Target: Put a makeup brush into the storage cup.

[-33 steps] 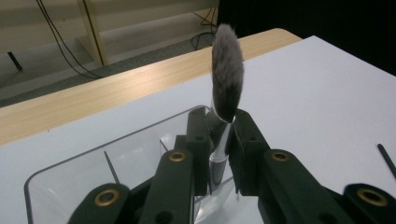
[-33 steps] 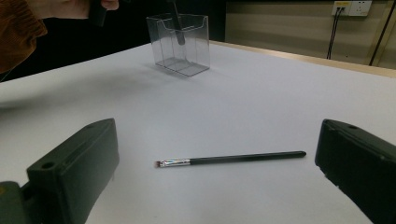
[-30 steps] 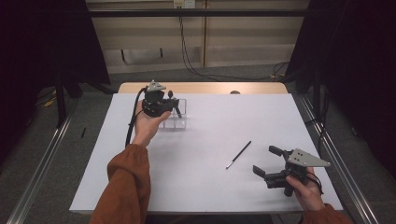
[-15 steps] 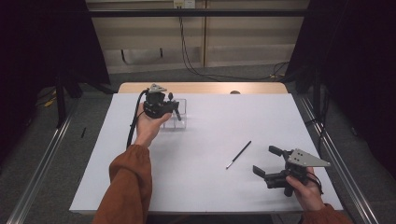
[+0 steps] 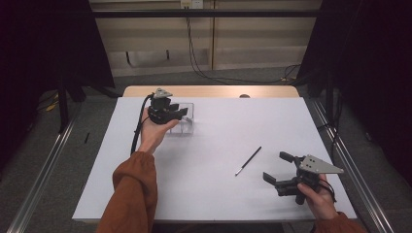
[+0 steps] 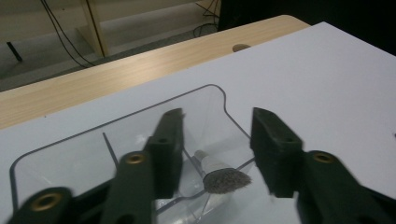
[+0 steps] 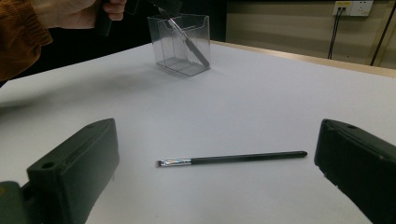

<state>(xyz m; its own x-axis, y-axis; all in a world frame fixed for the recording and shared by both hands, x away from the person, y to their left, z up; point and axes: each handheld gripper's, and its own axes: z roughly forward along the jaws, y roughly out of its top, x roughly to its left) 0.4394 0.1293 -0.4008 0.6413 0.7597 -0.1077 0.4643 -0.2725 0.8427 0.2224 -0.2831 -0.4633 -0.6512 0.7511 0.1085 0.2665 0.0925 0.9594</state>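
My left gripper (image 5: 180,115) hovers over a clear plastic holder (image 5: 187,125) at the table's far left. Its jaws have just been opening. In the left gripper view the gripper (image 6: 217,122) stands open, with the grey bristle head of a brush (image 6: 225,180) below and between its jaws, touching neither pad. That brush (image 7: 187,43) leans inside the holder (image 7: 180,63). A thin black brush (image 5: 248,160) lies flat on the white table. My right gripper (image 5: 277,167) stands open just right of it, with the brush (image 7: 233,158) lying crosswise ahead of its wide jaws (image 7: 215,135).
The white sheet (image 5: 218,131) covers most of the table, with a wooden strip (image 5: 214,91) along the far edge. Metal rails run down both sides on the floor. An orange sleeve (image 5: 133,189) reaches across the left half.
The left hand has shifted slightly over the holder. The right hand and the thin brush on the table have stayed where they were.
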